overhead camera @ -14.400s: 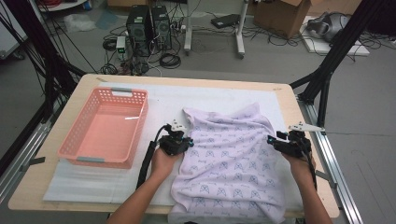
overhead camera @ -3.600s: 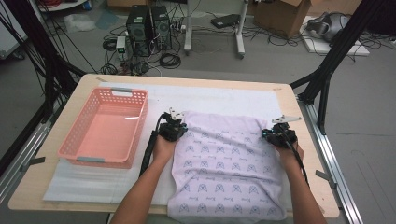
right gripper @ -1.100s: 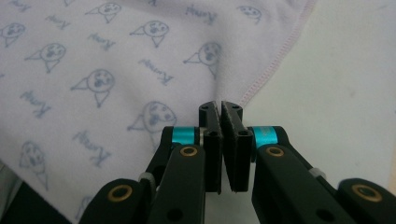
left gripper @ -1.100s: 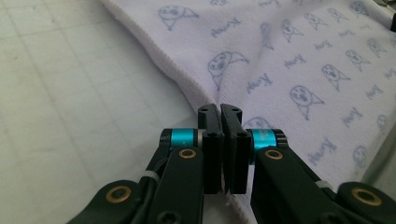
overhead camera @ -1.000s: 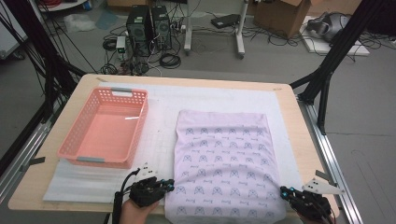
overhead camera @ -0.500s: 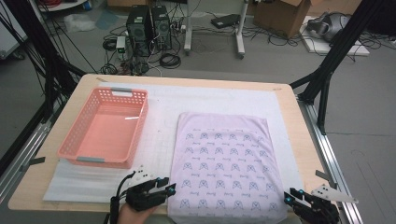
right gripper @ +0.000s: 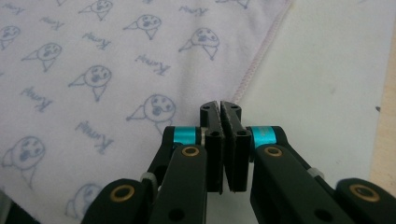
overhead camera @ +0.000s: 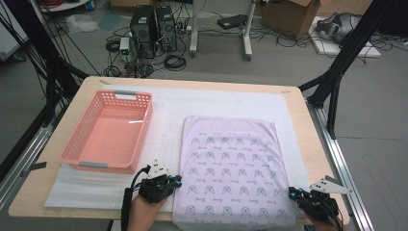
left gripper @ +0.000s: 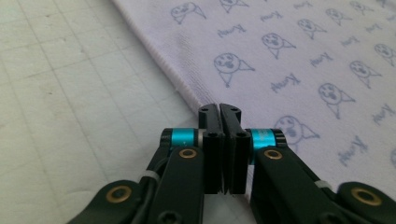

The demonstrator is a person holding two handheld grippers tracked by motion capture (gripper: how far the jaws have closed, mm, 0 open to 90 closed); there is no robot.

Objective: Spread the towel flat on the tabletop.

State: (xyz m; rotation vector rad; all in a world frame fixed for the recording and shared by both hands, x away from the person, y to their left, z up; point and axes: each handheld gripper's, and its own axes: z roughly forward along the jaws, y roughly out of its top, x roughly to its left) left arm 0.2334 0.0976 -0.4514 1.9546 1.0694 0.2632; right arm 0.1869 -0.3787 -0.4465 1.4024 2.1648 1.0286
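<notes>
Both claws are clenched, having just been closing. The left claw (overhead camera: 175,181) sits at the garment's near-left edge and the right claw (overhead camera: 292,192) at its near-right corner. In the left gripper view the left claw (left gripper: 219,108) has its jaws pressed together right where the hem runs under their tips. The right gripper view shows the same at the right claw (right gripper: 220,106), with the stitched edge leaving toward 1 o'clock. Whether either pair has fabric pinched between its pads I cannot tell; the jaws look fully shut.

Outward from there, the lilac garment (overhead camera: 231,163) lies flat on the white mat (overhead camera: 216,103), toward 5 o'clock on the surface (overhead camera: 312,154). It forms a neat rectangle with its sides tucked in, so the side folds look done. Judging by the claws at the near corners, what remains is probably to lift this end over toward 12 o'clock. It may then go into the empty pink basket (overhead camera: 146,120) at 9 o'clock.

The cloth (left gripper: 303,56) is soft knit, pale lilac, printed with small blue cartoon faces and script. It is smooth and nearly free of wrinkles, and its hem is neatly sewn (right gripper: 93,56).
</notes>
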